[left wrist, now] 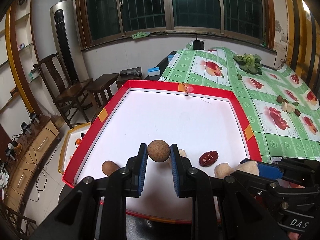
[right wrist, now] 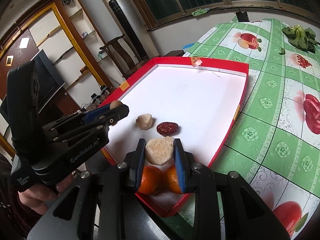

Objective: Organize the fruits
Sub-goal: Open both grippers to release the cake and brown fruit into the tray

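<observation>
2 hand-held grippers (left wrist: 158, 152) (right wrist: 160, 150) gripping: left brown ball (left wrist: 158, 150) | right pale chunk (right wrist: 159, 151) | date (right wrist: 167, 128) nearby

Place: home living/dining room | Evidence: worktop (left wrist: 260, 92) under fruit-print oilcloth, right of frame | wooden chair (left wrist: 66, 88) and tower air conditioner (left wrist: 64, 46), upper left | barred windows (left wrist: 174, 6), top | wall shelving (right wrist: 60, 32), upper left

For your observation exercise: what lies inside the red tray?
The red tray holds a red date, two oranges, pale chunks and a brown ball; the tongs hide part of it.
</observation>
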The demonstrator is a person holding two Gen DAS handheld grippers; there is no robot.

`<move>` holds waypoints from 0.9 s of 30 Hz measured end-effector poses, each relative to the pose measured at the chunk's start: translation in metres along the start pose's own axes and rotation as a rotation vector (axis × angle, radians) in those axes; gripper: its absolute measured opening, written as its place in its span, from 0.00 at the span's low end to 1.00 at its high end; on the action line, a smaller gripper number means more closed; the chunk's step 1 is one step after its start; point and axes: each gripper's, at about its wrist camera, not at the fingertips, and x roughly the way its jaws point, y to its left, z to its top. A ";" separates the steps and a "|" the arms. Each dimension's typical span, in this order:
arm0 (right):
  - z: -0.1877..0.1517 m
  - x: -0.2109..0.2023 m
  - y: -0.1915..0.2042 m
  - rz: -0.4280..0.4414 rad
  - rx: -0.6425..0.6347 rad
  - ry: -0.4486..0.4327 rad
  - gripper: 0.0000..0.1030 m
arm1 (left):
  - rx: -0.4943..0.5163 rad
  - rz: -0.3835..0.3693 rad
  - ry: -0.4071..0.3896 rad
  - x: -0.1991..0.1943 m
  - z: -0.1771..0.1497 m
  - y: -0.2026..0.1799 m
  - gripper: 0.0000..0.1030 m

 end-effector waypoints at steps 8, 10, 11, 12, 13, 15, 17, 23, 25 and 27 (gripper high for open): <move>-0.001 0.002 0.000 -0.013 -0.001 0.011 0.29 | 0.001 0.008 0.014 0.003 0.000 -0.001 0.21; -0.001 0.001 0.000 -0.013 -0.002 0.005 0.29 | 0.004 0.012 0.014 0.003 0.000 -0.001 0.21; -0.001 0.001 0.000 -0.012 -0.002 0.004 0.29 | 0.003 0.012 0.015 0.003 0.000 -0.002 0.21; -0.001 0.001 0.000 -0.013 -0.001 0.003 0.29 | 0.001 0.011 0.016 0.003 0.000 -0.002 0.21; -0.001 0.000 0.000 -0.013 0.000 0.001 0.29 | -0.001 0.011 0.016 0.003 0.001 -0.002 0.21; -0.001 -0.001 -0.001 -0.006 0.007 -0.005 0.29 | -0.001 0.012 0.017 0.003 0.000 -0.002 0.24; -0.001 -0.005 -0.003 0.004 0.019 -0.018 0.33 | -0.003 0.016 0.014 0.002 0.001 -0.001 0.27; -0.001 -0.011 -0.007 0.023 0.044 -0.043 0.42 | -0.011 0.024 0.004 -0.001 0.001 -0.001 0.36; 0.000 -0.010 -0.007 0.022 0.043 -0.043 0.42 | -0.012 0.022 0.005 -0.001 0.001 -0.001 0.37; 0.000 -0.010 -0.007 0.025 0.042 -0.043 0.42 | -0.011 0.022 0.003 -0.001 0.002 -0.002 0.37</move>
